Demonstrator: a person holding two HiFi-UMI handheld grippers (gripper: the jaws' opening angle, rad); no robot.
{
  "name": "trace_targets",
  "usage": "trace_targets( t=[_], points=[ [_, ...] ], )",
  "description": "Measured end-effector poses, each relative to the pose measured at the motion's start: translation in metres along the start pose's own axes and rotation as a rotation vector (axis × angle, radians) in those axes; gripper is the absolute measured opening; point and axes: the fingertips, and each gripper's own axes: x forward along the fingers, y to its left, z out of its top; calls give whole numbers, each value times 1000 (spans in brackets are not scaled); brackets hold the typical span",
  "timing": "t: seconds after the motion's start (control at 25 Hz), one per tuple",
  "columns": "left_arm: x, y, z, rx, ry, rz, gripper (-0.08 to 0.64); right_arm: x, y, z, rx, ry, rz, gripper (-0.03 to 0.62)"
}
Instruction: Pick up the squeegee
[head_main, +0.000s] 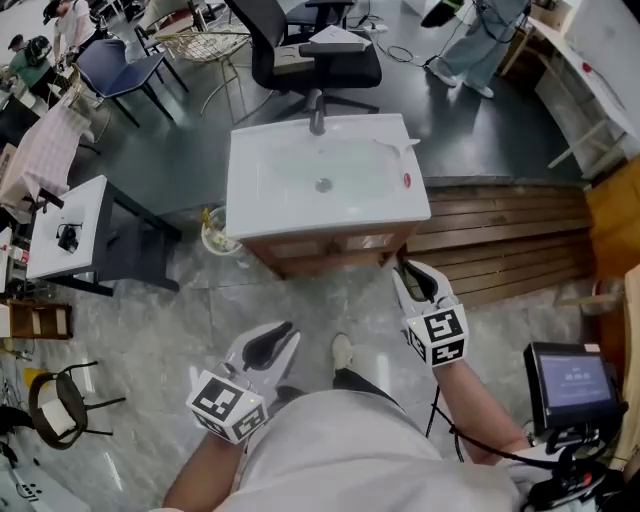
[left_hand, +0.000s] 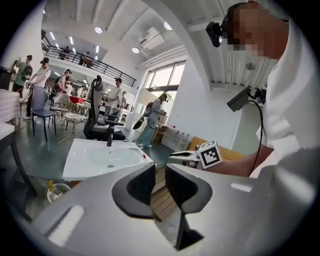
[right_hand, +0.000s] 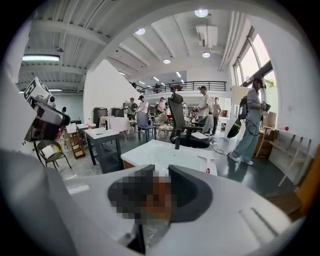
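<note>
A white sink basin (head_main: 325, 175) with a black tap (head_main: 317, 110) sits on a wooden cabinet ahead of me. On its right rim lies a slim white squeegee-like tool (head_main: 398, 149), also seen in the right gripper view (right_hand: 207, 159), with a small red thing (head_main: 407, 181) nearer me. My left gripper (head_main: 285, 332) hangs over the floor, well short of the cabinet, jaws apart and empty (left_hand: 160, 172). My right gripper (head_main: 404, 270) is just below the cabinet's right front corner, with a narrow gap between its jaws (right_hand: 161, 172) and nothing in it.
A black office chair (head_main: 300, 50) stands behind the sink. A white table (head_main: 70, 225) and a stool (head_main: 55, 405) are at left, a glass bowl (head_main: 218, 232) beside the cabinet. Wooden planks (head_main: 500, 235) lie at right, near a screen (head_main: 570, 380). A person (head_main: 480, 40) walks far back.
</note>
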Motion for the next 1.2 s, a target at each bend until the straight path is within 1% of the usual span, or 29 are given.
trace_targets(
  t=[0.16, 0.36, 0.48, 0.64, 0.76, 0.92, 1.08, 1.2],
  points=[
    [36, 14, 18, -7, -6, 13, 67, 42, -48, -3, 18, 12, -25, 80],
    [65, 30, 28, -19, 12, 2, 67, 86, -92, -16, 48, 57, -67, 95],
    [80, 46, 37, -16, 16, -6, 67, 115, -118, -23, 54, 76, -105, 98],
    [98, 75, 47, -20, 10, -45, 67, 156, -151, -32, 70, 109, -169, 106],
    [113, 100, 57, -12, 29, -72, 67, 187, -173, -37, 90, 125, -212, 110],
    [134, 131, 73, 1, 46, -112, 67, 227, -204, -38, 131, 132, -255, 137],
    [153, 163, 88, 20, 62, -130, 67, 269, -234, -36, 146, 137, -308, 144],
    [161, 187, 95, 27, 81, -128, 67, 299, -251, -35, 132, 152, -346, 144]
  ],
)
